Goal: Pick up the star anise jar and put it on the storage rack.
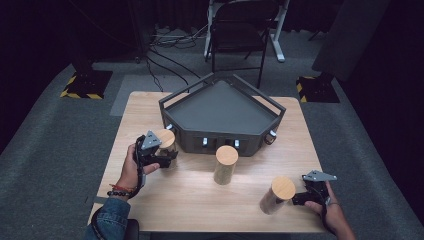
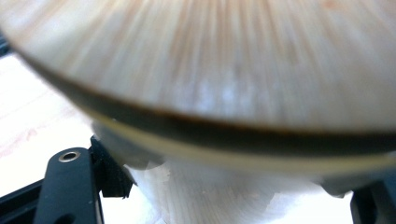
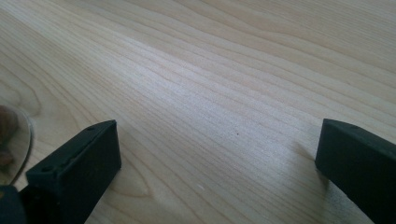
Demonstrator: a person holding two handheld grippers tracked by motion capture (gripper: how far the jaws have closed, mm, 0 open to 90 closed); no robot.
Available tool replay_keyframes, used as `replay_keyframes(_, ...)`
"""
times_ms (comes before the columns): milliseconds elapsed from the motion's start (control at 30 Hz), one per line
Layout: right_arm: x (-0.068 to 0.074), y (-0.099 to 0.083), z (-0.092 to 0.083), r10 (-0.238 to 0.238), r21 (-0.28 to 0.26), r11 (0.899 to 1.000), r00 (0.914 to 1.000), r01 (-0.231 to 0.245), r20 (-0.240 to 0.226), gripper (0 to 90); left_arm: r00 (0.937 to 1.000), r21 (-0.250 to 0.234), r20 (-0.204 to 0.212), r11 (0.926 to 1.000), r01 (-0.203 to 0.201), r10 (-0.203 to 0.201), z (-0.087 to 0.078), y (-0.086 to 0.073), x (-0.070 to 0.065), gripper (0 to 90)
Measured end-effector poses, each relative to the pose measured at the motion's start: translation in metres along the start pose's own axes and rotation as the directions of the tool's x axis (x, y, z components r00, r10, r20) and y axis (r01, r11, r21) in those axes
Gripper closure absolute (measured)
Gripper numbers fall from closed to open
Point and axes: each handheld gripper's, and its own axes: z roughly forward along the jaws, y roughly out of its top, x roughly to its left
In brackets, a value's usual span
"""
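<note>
Left wooden cylinder [image 1: 167,141]: clamped in the left gripper [image 1: 161,156], jaws closed on its side below the top face. It sits near the table's left-rear area, just off the front-left corner of the dark angular tray [image 1: 220,107]. Left gripper view: cylinder top [image 2: 224,60] very close and blurred, black jaws either side of the body. Can't tell whether its base touches the table [image 1: 200,195].

Right gripper [image 1: 305,196]: near the table's front-right edge, jaws spread wide, nothing between them, bare wood grain [image 3: 224,93] under them in the right gripper view. Third cylinder [image 1: 276,195] stands just beside it, not gripped.

Middle cylinder [image 1: 225,165]: upright, centre of table, in front of the tray, apart from both grippers.

Tray holds nothing visible. Folding chair [image 1: 240,30] beyond the table.
</note>
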Motion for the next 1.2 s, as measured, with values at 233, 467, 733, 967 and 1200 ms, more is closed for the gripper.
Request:
replay_keyframes(233,0.000,0.000,0.000,0.001,0.000,1.000,1.0000,-0.001,0.001,0.0,1.0000,0.002,-0.001,1.0000,-0.008,0.008,-0.006,0.016,-0.006,24.7)
replay_keyframes(467,0.000,0.000,0.000,0.002,0.000,1.000,1.0000,-0.002,0.001,0.0,0.9999,-0.005,-0.010,1.0000,-0.003,0.003,-0.011,0.030,-0.007,24.7)
replay_keyframes(733,0.000,0.000,0.000,0.001,0.000,1.000,1.0000,-0.001,0.001,0.0,0.9999,-0.003,-0.013,1.0000,0.002,-0.002,-0.017,0.044,-0.010,24.7)
replay_keyframes(967,0.000,0.000,0.000,0.002,0.000,1.000,1.0000,-0.002,0.001,0.0,0.9998,-0.027,-0.020,0.9996,0.004,-0.005,-0.026,0.060,-0.011,24.7)
replay_keyframes(1200,0.000,0.000,0.000,0.002,0.000,1.000,1.0000,-0.002,0.001,0.0,0.9998,-0.041,-0.020,0.9991,0.006,-0.006,-0.032,0.077,-0.013,24.7)
